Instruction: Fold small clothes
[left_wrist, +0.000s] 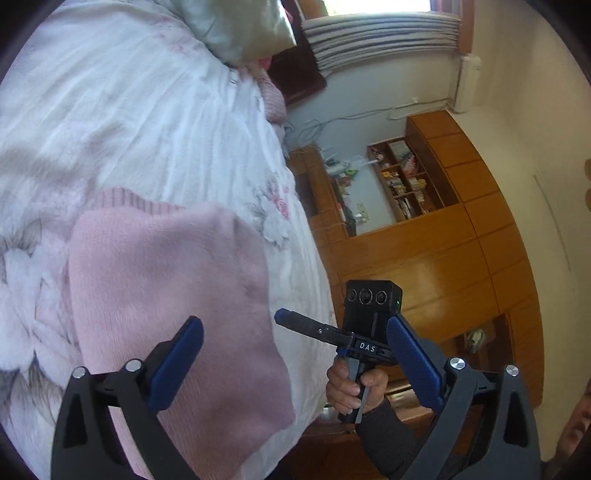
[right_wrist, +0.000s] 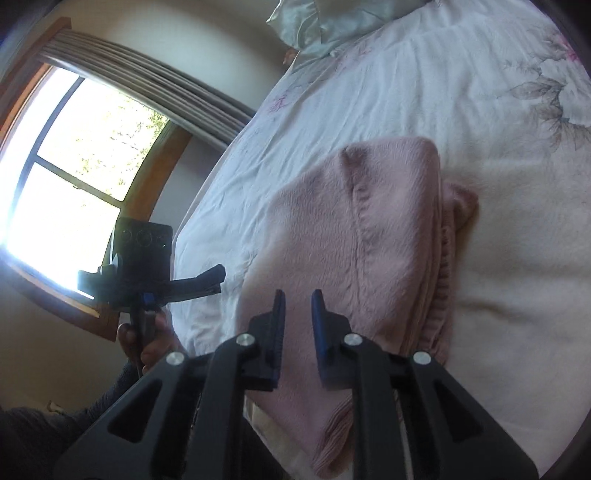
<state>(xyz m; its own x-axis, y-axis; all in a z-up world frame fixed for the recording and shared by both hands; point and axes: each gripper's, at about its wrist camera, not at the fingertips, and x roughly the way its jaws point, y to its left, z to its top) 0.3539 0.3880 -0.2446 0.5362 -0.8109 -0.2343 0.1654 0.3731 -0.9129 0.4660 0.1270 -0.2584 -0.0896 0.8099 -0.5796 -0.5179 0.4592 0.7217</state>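
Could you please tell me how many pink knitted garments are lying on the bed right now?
2. One pink sweater lies folded on the floral bedspread near the grippers; a second pink knit sits at the bed's far edge by the pillow. Others may be hidden.

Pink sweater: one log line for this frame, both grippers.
pink sweater: folded, lying on bed | left gripper: jaws open, empty | right gripper: jaws narrowly open, empty, above sweater
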